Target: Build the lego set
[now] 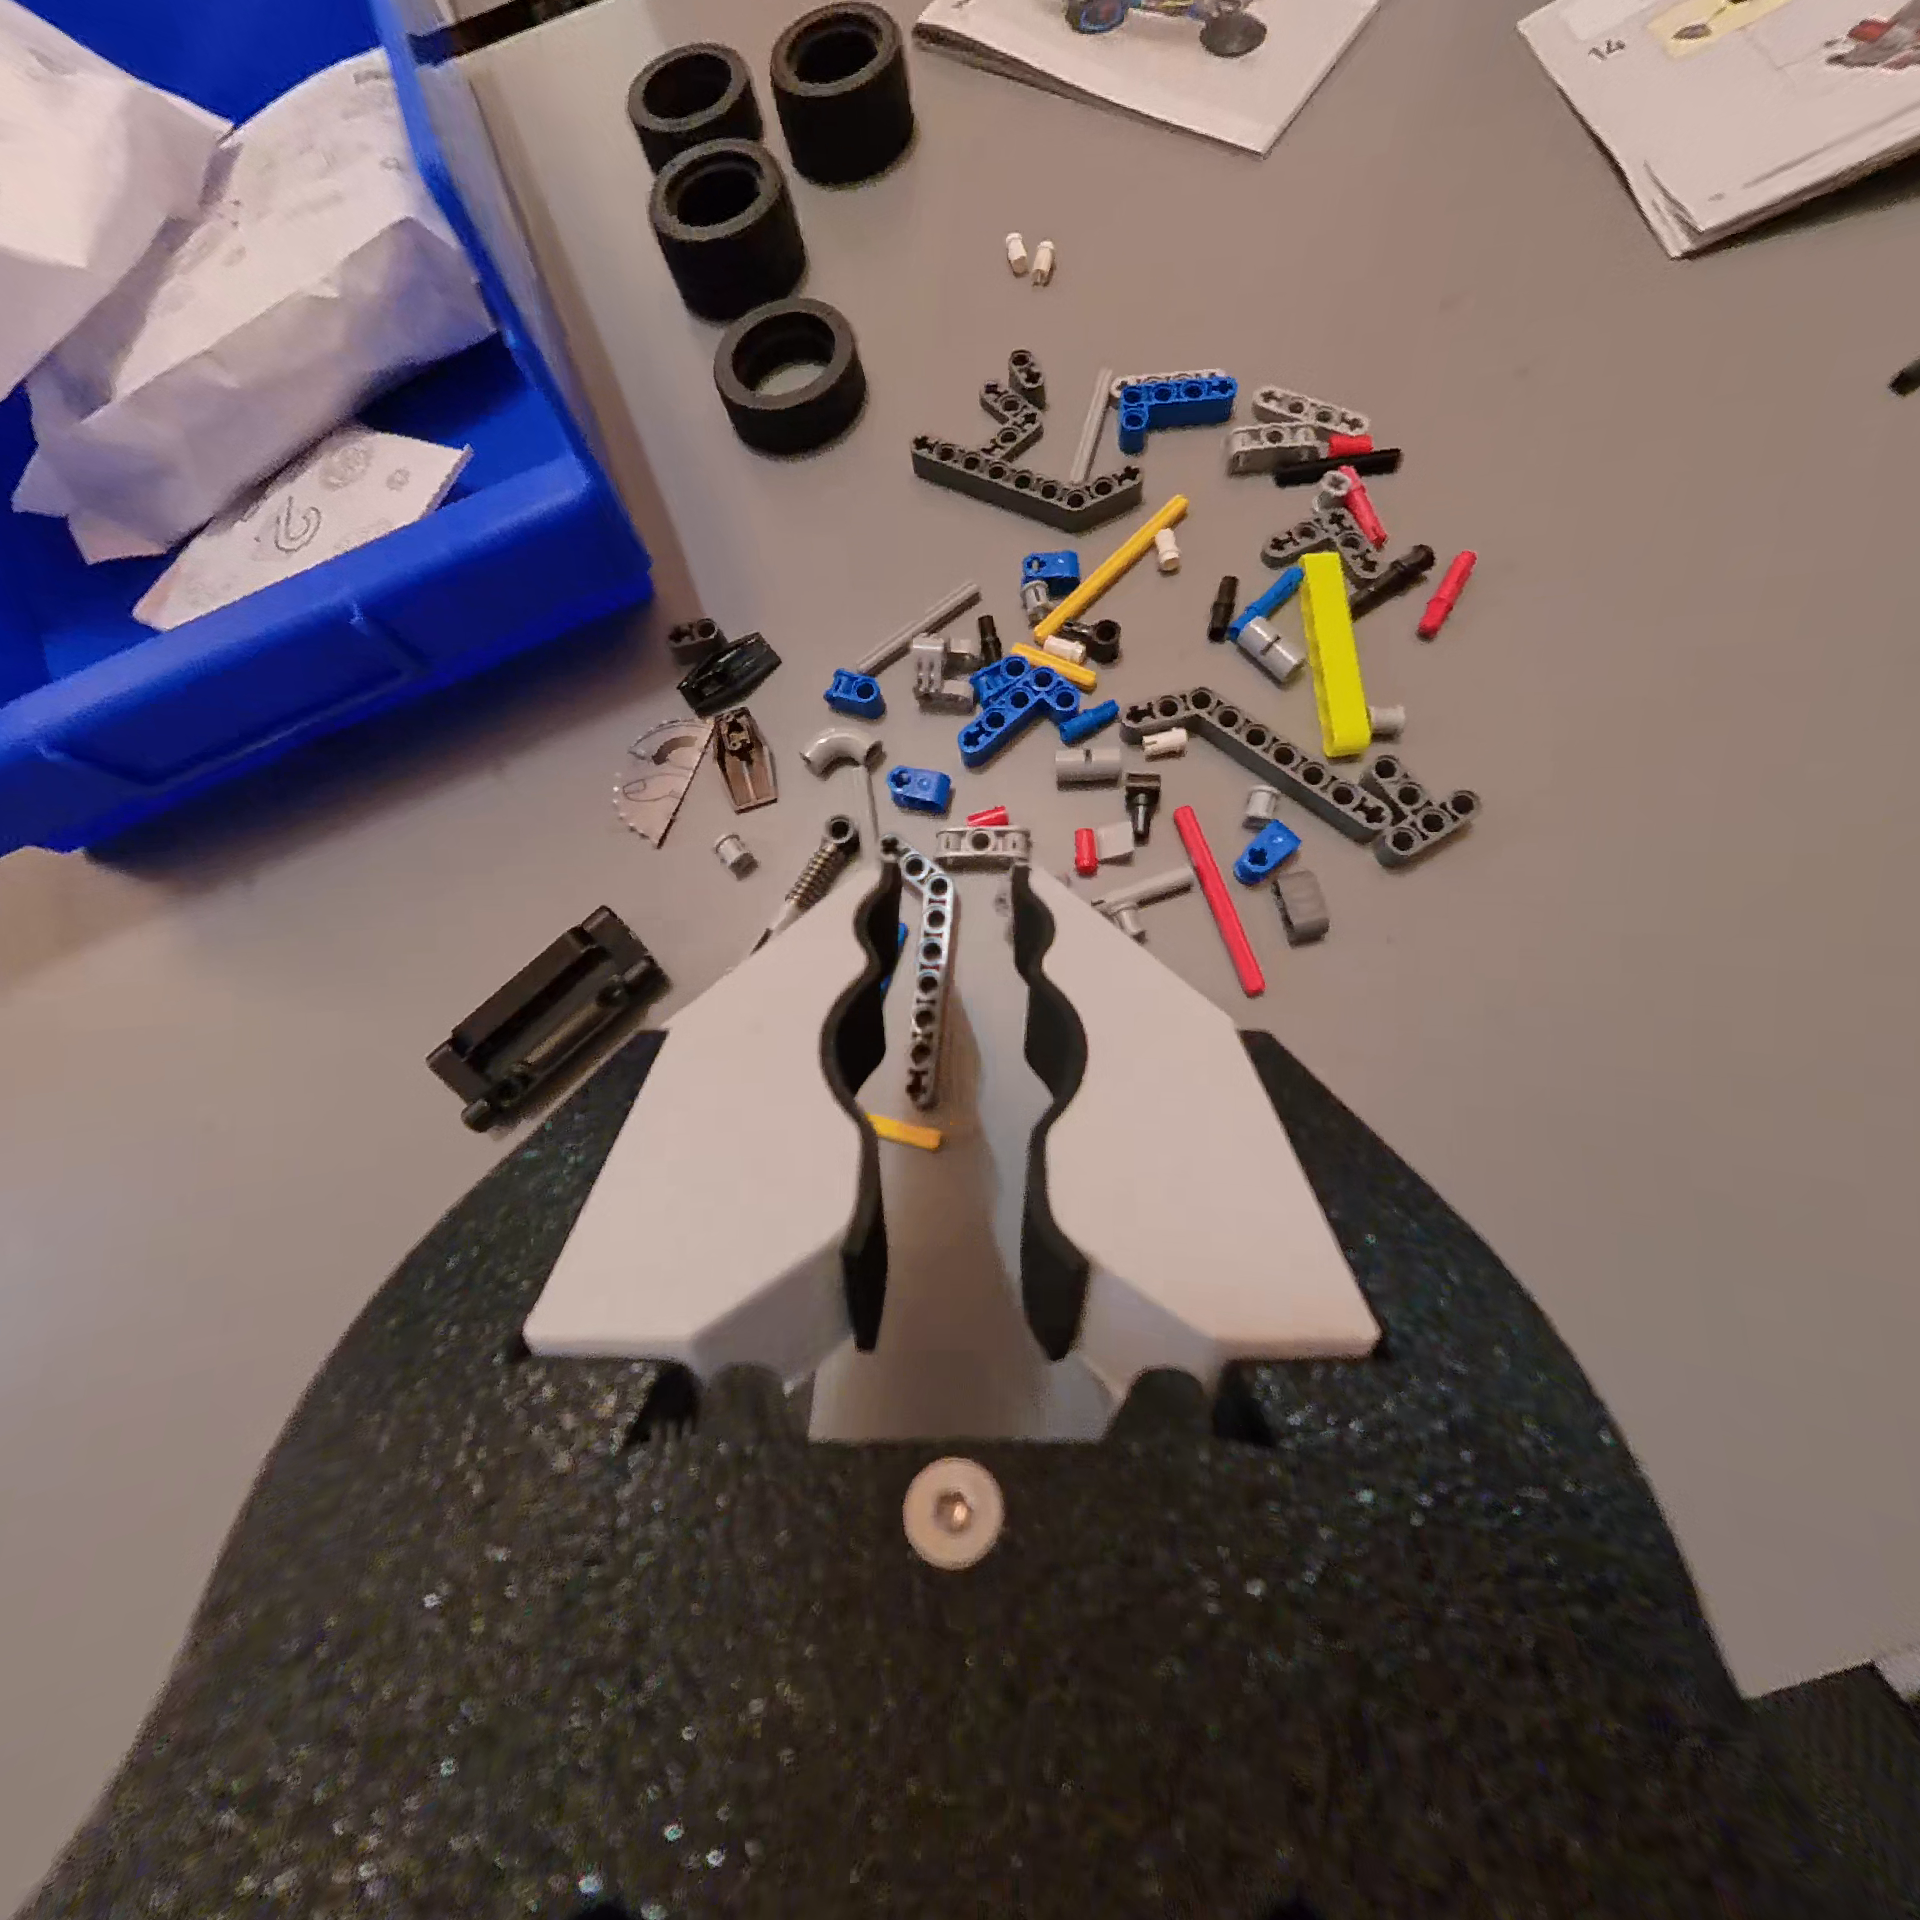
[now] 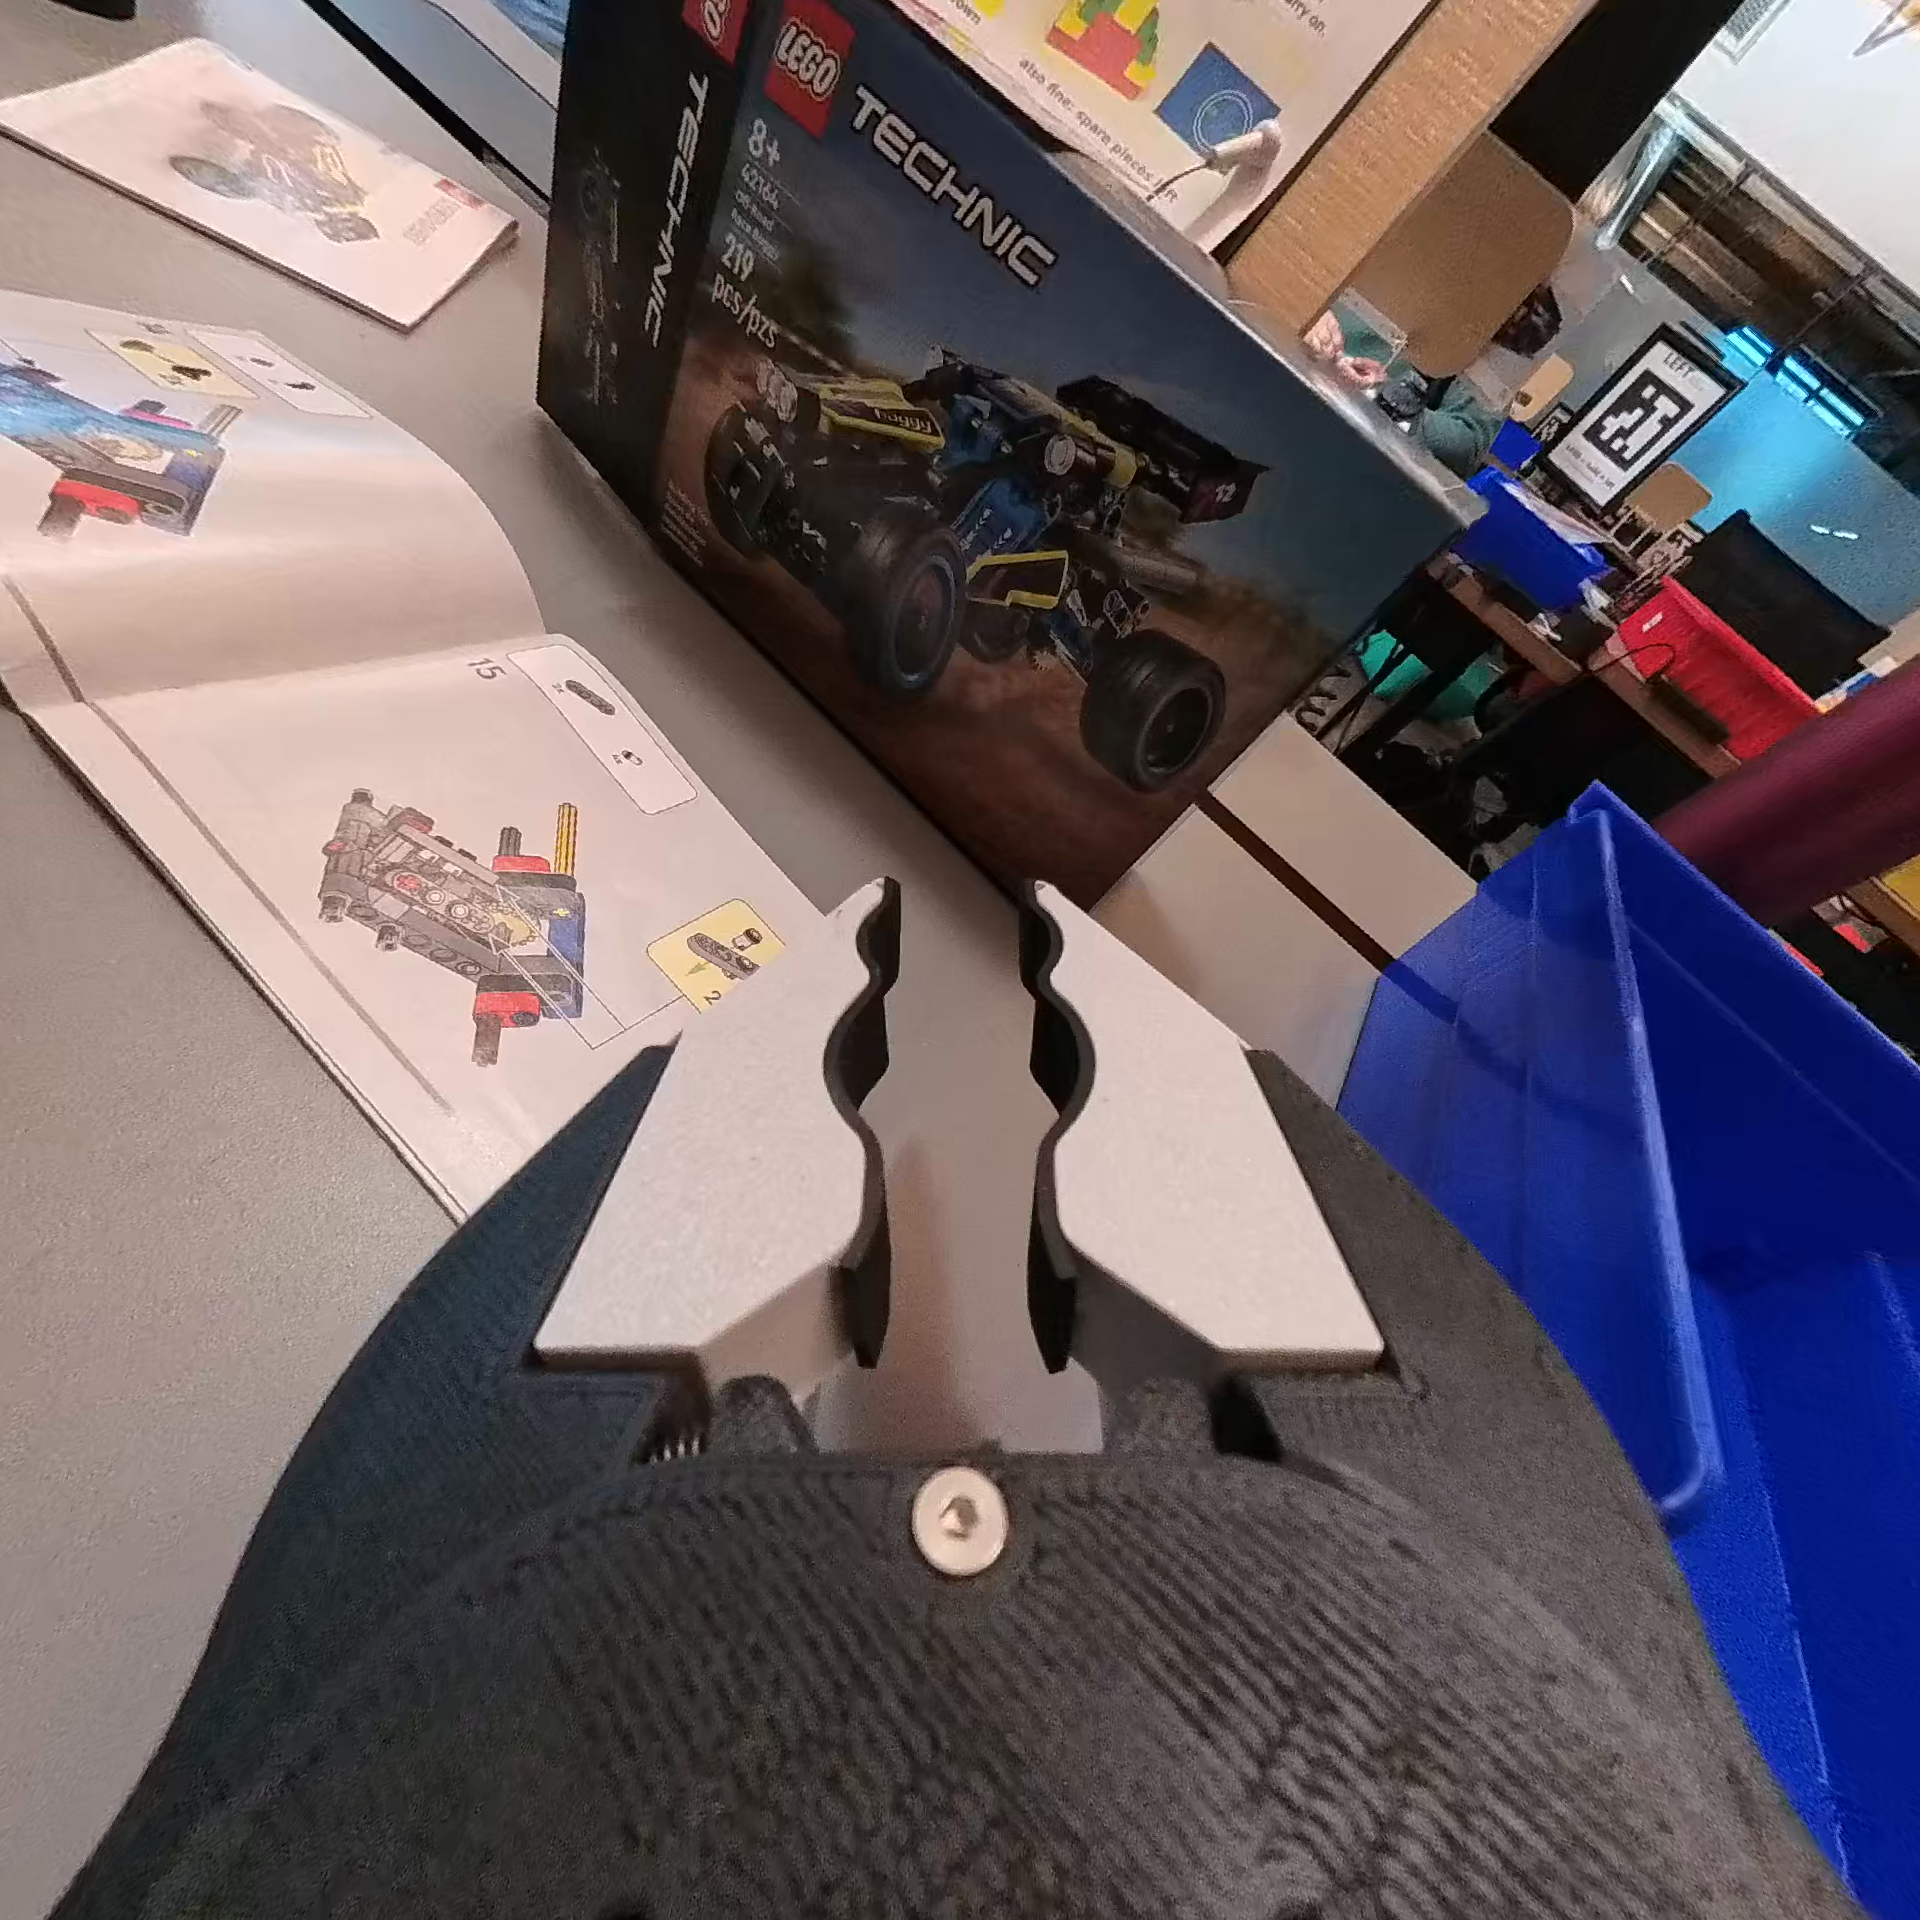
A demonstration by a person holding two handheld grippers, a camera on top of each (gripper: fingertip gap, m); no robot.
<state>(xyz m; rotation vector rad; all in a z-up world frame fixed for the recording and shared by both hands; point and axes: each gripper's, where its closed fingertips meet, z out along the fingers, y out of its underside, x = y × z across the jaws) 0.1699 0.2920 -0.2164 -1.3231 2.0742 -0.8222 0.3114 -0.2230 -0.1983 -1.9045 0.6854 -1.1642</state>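
Grey surface [image 1: 1558, 1143] strewn w/ loose lego pieces [image 1: 1091, 665] just ahead of the left tongs [image 1: 951, 883], which hang part-open above a grey holed beam [image 1: 928, 987], gripping nothing; four black tyres [image 1: 764, 197] & a blue bin [image 1: 343, 665] lie beyond. Right tongs [image 2: 956, 904], part-open & empty, face the set's box [image 2: 935, 447] beside an open instruction booklet [image 2: 312, 831]
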